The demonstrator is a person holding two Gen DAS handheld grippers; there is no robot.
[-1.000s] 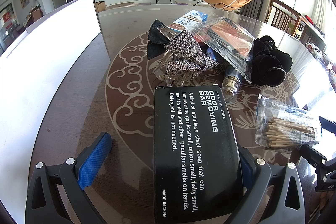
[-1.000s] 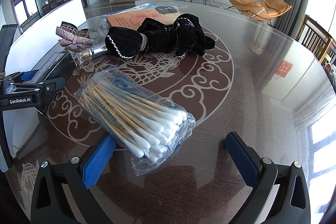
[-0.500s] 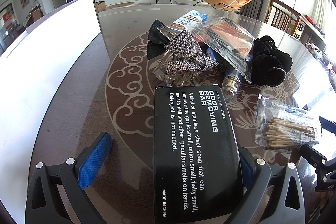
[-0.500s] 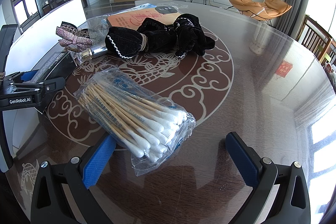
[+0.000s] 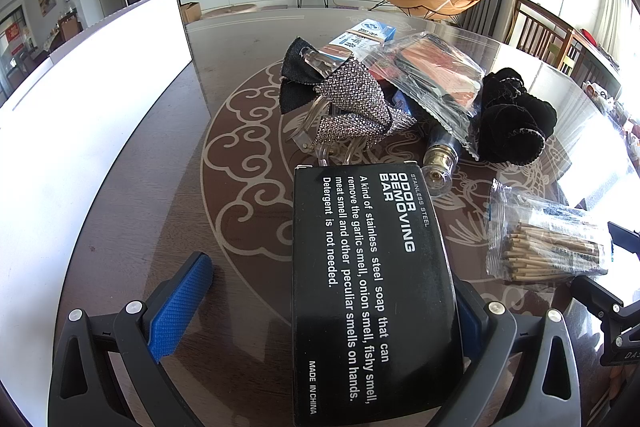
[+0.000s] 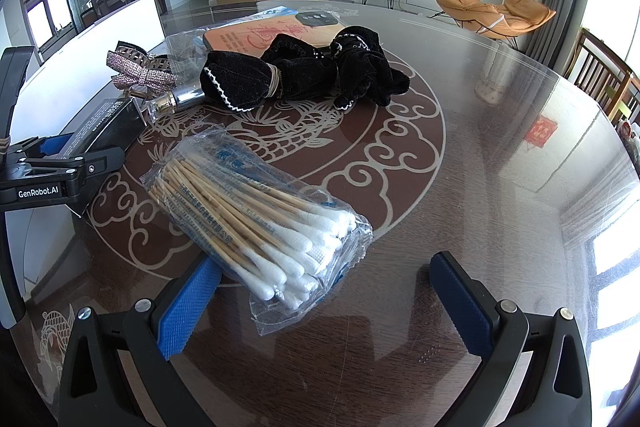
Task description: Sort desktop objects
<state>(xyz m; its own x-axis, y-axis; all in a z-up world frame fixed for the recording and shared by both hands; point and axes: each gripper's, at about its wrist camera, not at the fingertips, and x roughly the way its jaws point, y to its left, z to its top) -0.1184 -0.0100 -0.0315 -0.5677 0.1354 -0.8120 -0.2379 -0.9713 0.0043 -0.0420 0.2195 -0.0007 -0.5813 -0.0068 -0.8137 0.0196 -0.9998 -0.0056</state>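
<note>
Reading "ODOR REMOVING BAR": black box (image 5: 372,291)

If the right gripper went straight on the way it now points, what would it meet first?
Most likely the bag of cotton swabs: the right gripper is open, and the bag's near end already lies between its fingers, closer to the left one. Height above the table is unclear.

Light: daylight is pouring in from windows (image 6: 612,267) at right, brightening the room.
Glare: the white board (image 5: 80,131) is blowing out to pure white; the glass table (image 6: 520,155) is reflecting windows and curtain.
Shadows: soft ones are falling under the swabs (image 6: 256,215).
Distortion: fisheye is bending edges, and corners are going black.
Focus: both views are staying sharp.
</note>
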